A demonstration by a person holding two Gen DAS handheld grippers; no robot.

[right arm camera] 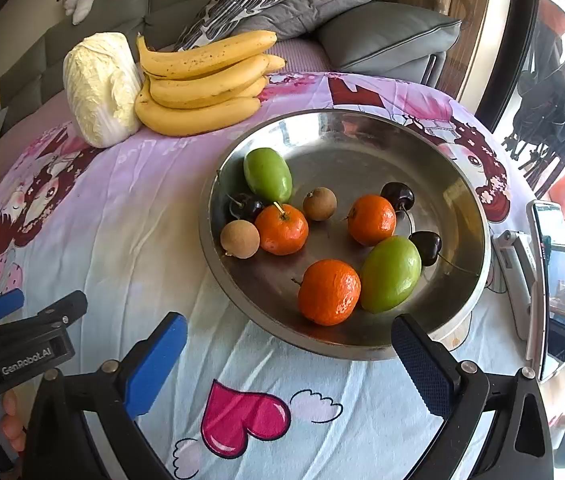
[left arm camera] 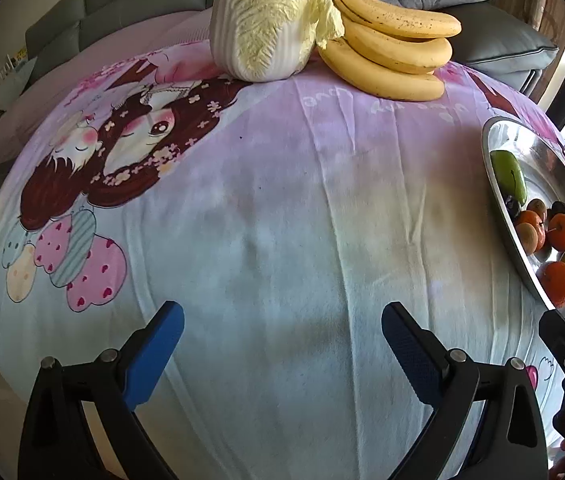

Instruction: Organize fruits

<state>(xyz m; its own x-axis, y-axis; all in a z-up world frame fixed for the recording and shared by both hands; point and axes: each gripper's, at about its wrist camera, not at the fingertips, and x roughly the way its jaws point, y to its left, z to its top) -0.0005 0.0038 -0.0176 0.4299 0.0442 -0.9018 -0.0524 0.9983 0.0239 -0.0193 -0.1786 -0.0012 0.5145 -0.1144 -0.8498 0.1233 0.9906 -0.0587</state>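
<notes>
the round shiny metal bowl (right arm camera: pixel 458 200) stands on the table, on a pale blue and pink cartoon-printed cloth (right arm camera: pixel 154 208). inside the bowl lie three orange mandarins (right arm camera: pixel 328 292), two green oval fruits (right arm camera: pixel 390 274), two small round brown fruits (right arm camera: pixel 239 239) and some dark cherries (right arm camera: pixel 398 196). one mandarin touches the bigger green fruit at the near side of the bowl. beyond the bowl, well apart from it, a bunch of yellow bananas (right arm camera: pixel 202 84) lies on the cloth, and a pale yellow-white napa cabbage (right arm camera: pixel 100 88) lies just beside the bananas, touching them.

the right claw (right arm camera: pixel 288 356) hangs just before the near rim of the bowl, its blue-padded jaws spread wide and holding nothing. the left claw (left arm camera: pixel 280 344) is to the left of the bowl, above bare cloth, also spread wide and holding nothing. a white phone on a stand (right arm camera: pixel 550 288) is just beside the bowl on its right side. a grey sofa with cushions (right arm camera: pixel 386 32) is behind the table.
</notes>
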